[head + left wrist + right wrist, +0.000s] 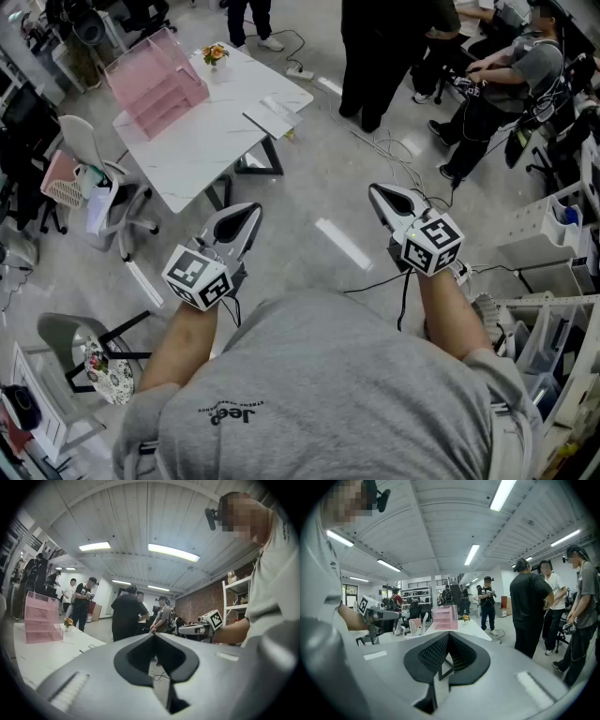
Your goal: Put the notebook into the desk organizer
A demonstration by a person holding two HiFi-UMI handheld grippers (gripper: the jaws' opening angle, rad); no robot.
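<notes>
The pink desk organizer (155, 84) stands on the white table (202, 145) at the upper left of the head view. The notebook (272, 114), pale and flat, lies near that table's right corner. I stand away from the table, over the floor, with both grippers held in front of my chest. My left gripper (249, 212) is shut and empty, pointing toward the table. My right gripper (376, 191) is also shut, with nothing in it. The organizer (42, 620) shows far left in the left gripper view, and the organizer (445, 617) shows straight ahead in the right gripper view.
A small pot of flowers (215, 54) sits at the table's far edge. A white chair (94, 178) stands left of the table, another chair (94, 361) beside me. People (380, 56) stand beyond; one person (516, 80) sits. Cables (394, 145) cross the floor. Shelving (553, 244) is on the right.
</notes>
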